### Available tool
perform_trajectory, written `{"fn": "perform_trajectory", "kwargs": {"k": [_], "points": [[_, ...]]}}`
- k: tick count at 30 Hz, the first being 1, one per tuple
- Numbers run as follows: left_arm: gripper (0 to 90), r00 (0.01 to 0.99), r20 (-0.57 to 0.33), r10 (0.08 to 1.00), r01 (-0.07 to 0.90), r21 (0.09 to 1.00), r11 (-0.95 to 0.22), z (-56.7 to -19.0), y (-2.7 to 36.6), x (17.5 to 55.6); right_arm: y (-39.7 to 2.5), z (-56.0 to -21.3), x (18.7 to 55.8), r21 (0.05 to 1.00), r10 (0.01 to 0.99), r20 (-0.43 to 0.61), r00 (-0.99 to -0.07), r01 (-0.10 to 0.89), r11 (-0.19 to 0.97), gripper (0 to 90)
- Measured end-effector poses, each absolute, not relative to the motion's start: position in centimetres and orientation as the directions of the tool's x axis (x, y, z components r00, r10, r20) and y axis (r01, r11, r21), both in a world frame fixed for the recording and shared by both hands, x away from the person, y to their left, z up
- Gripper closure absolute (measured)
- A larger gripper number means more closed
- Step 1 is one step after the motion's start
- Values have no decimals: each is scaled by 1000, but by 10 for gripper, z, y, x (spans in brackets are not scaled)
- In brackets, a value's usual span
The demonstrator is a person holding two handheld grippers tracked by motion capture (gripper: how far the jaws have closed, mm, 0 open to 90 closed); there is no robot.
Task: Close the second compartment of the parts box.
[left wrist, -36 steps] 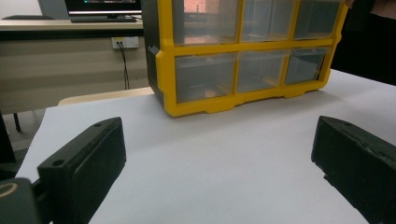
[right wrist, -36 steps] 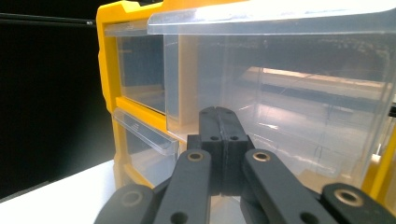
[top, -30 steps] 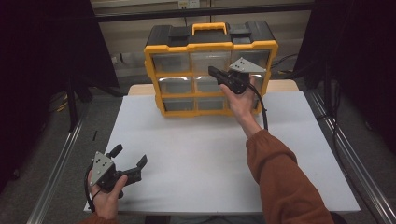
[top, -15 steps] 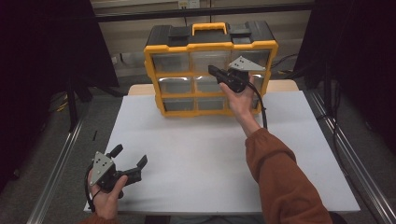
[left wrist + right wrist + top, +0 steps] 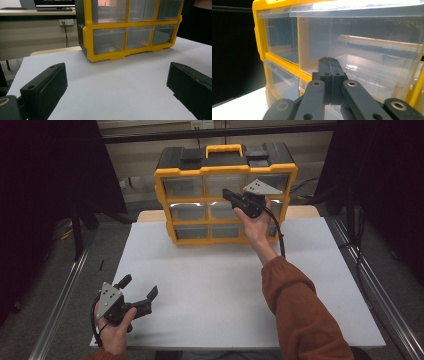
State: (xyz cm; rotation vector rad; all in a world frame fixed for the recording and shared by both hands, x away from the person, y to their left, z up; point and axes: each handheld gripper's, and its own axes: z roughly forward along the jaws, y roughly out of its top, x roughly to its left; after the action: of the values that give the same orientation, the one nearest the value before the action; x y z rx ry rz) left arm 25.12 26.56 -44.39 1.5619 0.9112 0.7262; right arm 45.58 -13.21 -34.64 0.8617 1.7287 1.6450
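- Almost nothing is moved since the earlier frame: both tools are kept in the same places.
- The right tool (image 5: 229, 195) is held with its jaws pressed together, at the front of the yellow organizer (image 5: 225, 170), before a clear drawer (image 5: 367, 55) of the middle row.
- The left tool (image 5: 137, 290) is held wide apart, holding nothing, over the near left of the white surface (image 5: 225, 290).
- The organizer is placed upright at the far edge of the surface.
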Motion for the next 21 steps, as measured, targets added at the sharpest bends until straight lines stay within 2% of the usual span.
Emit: {"fn": "perform_trajectory", "kwargs": {"k": [21], "points": [[32,529,-21,848,166,983,-79,-444,261,258,-131,-350,460,998,813,25,-582,66,17,900]]}}
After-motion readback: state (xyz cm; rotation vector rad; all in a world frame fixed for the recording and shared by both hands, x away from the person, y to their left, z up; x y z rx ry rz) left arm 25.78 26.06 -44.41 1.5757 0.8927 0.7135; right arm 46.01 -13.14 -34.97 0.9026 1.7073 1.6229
